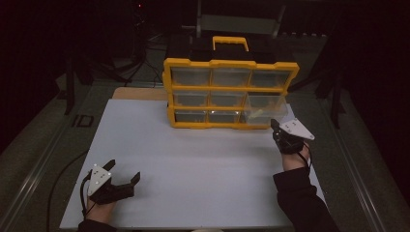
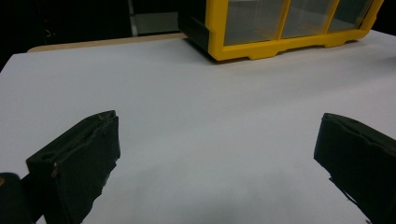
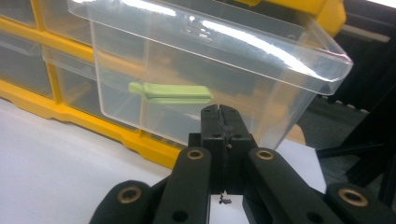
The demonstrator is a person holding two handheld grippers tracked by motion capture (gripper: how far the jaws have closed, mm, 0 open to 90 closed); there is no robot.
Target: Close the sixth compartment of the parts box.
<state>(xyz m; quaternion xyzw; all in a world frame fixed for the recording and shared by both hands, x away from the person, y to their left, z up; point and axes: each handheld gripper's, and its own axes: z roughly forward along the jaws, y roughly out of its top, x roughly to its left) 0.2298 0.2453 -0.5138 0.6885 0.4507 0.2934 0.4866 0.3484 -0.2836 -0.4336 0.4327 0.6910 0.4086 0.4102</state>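
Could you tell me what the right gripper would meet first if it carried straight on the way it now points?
Most likely the clear front wall of the large drawer, just ahead of the shut right gripper; the green piece lies behind that wall.

Open left gripper over the white table

The left gripper [image 2: 217, 158] holds its two black jaws wide apart with nothing between them, bare white table [image 2: 196, 98] below. Well beyond them stands the yellow drawer cabinet [image 2: 280, 44], its clear drawer fronts [image 2: 254, 21] showing side by side above the yellow base.
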